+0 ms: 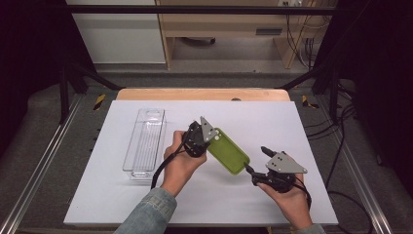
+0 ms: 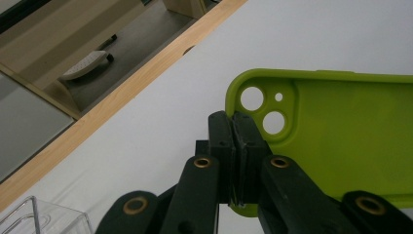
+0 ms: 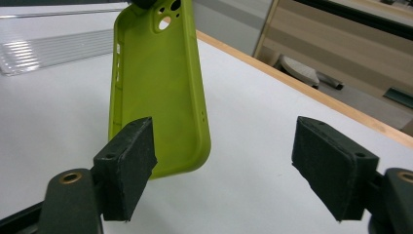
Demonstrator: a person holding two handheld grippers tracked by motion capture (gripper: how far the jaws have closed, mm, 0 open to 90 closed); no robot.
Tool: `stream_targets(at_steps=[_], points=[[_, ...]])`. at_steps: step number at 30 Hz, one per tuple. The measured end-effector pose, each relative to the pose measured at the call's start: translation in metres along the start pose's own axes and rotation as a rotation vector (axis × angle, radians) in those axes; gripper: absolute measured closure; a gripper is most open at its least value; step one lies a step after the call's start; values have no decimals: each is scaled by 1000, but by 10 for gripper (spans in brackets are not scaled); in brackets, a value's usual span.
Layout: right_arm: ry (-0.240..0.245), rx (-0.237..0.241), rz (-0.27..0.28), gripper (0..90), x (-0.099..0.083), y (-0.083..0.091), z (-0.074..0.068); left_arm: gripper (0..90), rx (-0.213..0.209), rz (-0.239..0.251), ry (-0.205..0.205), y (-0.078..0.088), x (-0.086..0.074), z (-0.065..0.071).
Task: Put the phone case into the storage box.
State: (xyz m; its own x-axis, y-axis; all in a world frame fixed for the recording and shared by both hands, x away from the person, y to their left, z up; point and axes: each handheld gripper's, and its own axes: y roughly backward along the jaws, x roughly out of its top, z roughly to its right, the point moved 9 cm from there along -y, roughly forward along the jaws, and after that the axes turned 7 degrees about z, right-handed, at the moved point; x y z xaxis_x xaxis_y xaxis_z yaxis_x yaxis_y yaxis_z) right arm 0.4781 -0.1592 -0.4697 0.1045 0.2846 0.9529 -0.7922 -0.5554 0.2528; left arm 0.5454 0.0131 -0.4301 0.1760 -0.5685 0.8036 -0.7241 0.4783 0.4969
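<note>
On the white table [image 1: 122,195] | left claw [image 2: 234,141] pinches green phone case [image 2: 341,131], edge hidden | right claw [image 3: 224,170] open, empty.

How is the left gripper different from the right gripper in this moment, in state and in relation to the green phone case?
The left gripper has its jaws shut on the camera-hole corner of the green phone case; the right gripper stands open, its pads apart, gripping nothing. The left gripper holds the case's far end, while the right gripper sits just off its near end. Both are black, hand-held, and carry a grey plate on top.
</note>
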Motion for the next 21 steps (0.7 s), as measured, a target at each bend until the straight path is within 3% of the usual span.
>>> stream_targets(at_steps=[4, 6, 9, 12, 15, 18, 21], points=[[-9, 5, 0, 162, -3, 2, 4, 878, 9, 2, 2, 4, -2, -5], [-8, -25, 15, 160, -3, 4, 10, 878, 14, 6, 6, 7, -2, -8], [-38, -21, 49, 120, -3, 8, 17, 877, 26, 15, 8, 13, -1, -15], [-51, -28, 49, 117, -7, 9, 21, 877, 34, 17, 6, 17, -2, -20], [-46, -64, 58, 123, -13, 11, 28, 877, 53, 26, 5, 25, -3, -31], [-5, -146, 46, 127, -18, 14, 39, 877, 69, 29, 2, 33, -3, -42], [-36, -148, 58, 104, -20, 15, 41, 877, 92, 38, -2, 40, -2, -53]])
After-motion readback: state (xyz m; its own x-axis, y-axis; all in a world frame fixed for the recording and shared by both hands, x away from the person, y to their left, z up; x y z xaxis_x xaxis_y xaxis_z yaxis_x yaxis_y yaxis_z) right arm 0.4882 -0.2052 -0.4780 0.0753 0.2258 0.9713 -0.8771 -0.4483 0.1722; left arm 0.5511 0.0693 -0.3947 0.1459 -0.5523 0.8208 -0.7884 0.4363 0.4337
